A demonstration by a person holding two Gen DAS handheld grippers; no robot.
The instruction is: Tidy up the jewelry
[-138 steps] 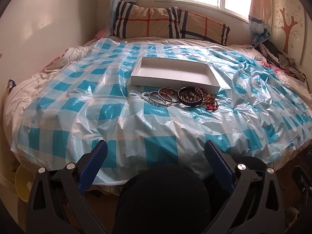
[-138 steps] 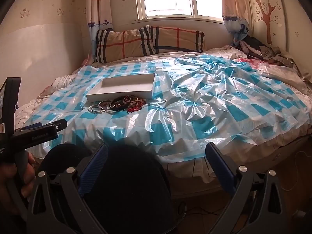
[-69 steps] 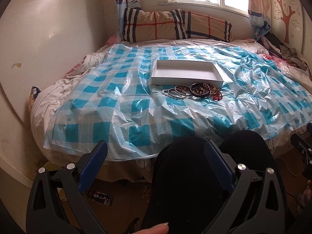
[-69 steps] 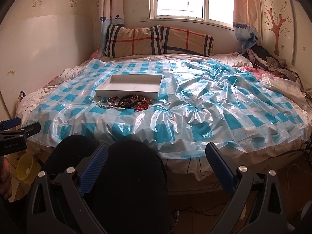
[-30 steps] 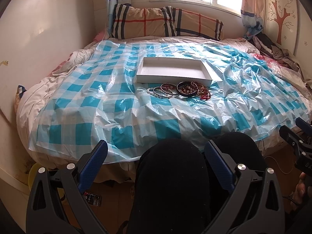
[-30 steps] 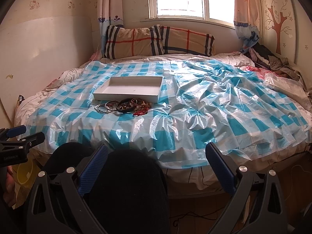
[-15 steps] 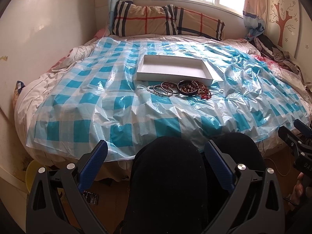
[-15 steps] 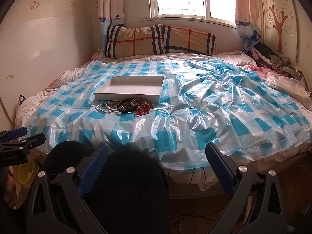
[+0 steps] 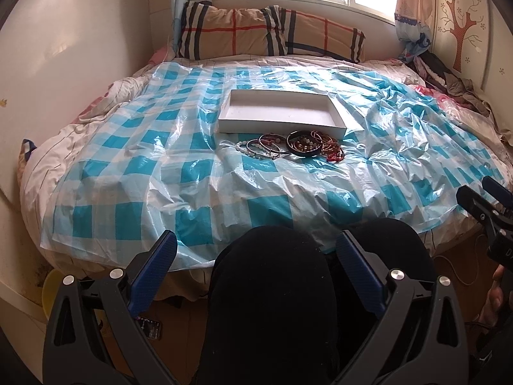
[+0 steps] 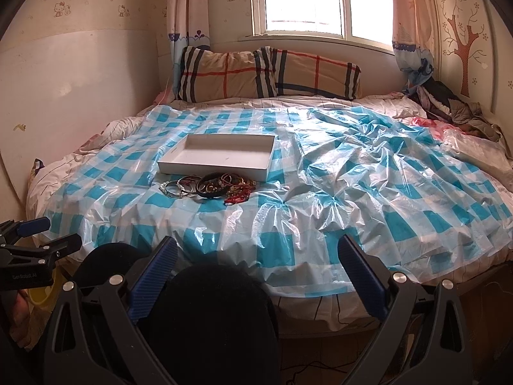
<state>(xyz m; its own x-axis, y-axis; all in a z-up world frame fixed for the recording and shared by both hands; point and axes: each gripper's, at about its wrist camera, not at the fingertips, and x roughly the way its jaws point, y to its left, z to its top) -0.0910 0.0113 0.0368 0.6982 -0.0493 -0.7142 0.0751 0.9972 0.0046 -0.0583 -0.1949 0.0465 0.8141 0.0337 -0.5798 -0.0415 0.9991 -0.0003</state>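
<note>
A shallow white box (image 9: 282, 113) (image 10: 221, 154) lies empty on the blue-checked plastic sheet (image 9: 192, 173) over the bed. A pile of bracelets and bangles (image 9: 295, 144) (image 10: 211, 186) lies just in front of it. My left gripper (image 9: 256, 250) is open and empty, held above my knees short of the bed edge. My right gripper (image 10: 256, 253) is open and empty too, equally far from the jewelry. Each gripper shows at the edge of the other's view: the right one (image 9: 484, 205), the left one (image 10: 35, 237).
My dark-trousered knees (image 9: 275, 288) fill the foreground. Two plaid pillows (image 9: 269, 32) lean at the head under the window. Clothes (image 10: 449, 102) are heaped at the far right. A yellow bowl (image 9: 51, 292) and a phone (image 9: 150, 327) lie on the floor at left.
Both grippers have drifted slightly closer to the bed and shifted view a little. The jewelry and the box have not moved.
</note>
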